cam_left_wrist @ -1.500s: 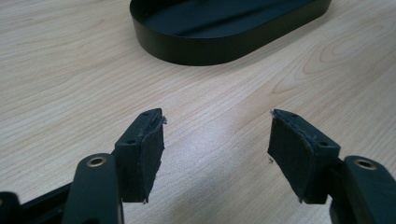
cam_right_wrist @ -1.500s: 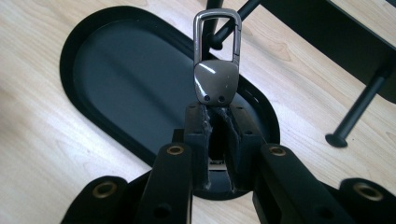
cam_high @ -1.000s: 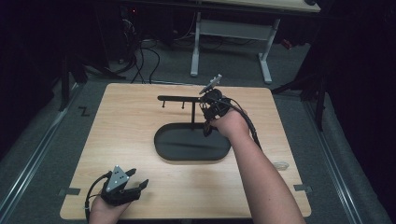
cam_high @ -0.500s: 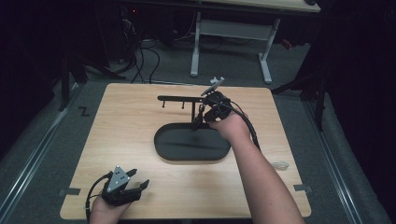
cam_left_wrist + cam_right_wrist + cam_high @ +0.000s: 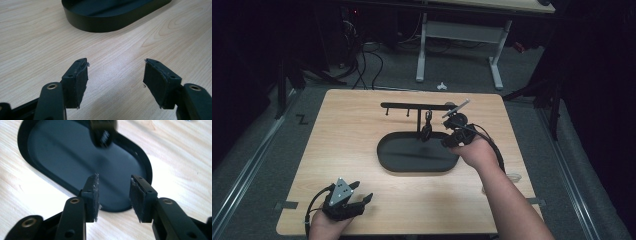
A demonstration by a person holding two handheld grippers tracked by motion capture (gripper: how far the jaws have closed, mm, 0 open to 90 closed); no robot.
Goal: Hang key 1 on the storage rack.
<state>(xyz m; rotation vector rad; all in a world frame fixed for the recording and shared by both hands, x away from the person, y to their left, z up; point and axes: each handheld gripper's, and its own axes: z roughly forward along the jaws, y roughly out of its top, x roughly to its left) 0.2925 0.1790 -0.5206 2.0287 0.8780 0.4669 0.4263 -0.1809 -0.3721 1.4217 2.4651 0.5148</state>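
Left gripper (image 5: pixel 362 199): at the near table edge, resting low over the wood; jaws wide apart, nothing between them; in the left gripper view only bare table (image 5: pixel 37 37) lies between the pads.
Right gripper (image 5: pixel 451 141): farther in and to the right, hand over the right end of the tray; jaws have just been opening, now parted with nothing between the pads (right gripper view).
Tray (image 5: pixel 62 152): black oval dish, directly ahead of and below the right gripper's jaws; its near rim sits just past the pads. Seen from the left gripper, its wall (image 5: pixel 107 23) lies well ahead, apart from the jaws.
Hanging item (image 5: pixel 427 127): small dark piece on the rack, just left of the right gripper, above the tray's far side; blurred in the right gripper view (image 5: pixel 103 132), so probably a looped strap or clip, cannot tell which.
Rack (image 5: pixel 412 106): black T-shaped bar with small hooks, rising beyond the tray, farther than both grippers.
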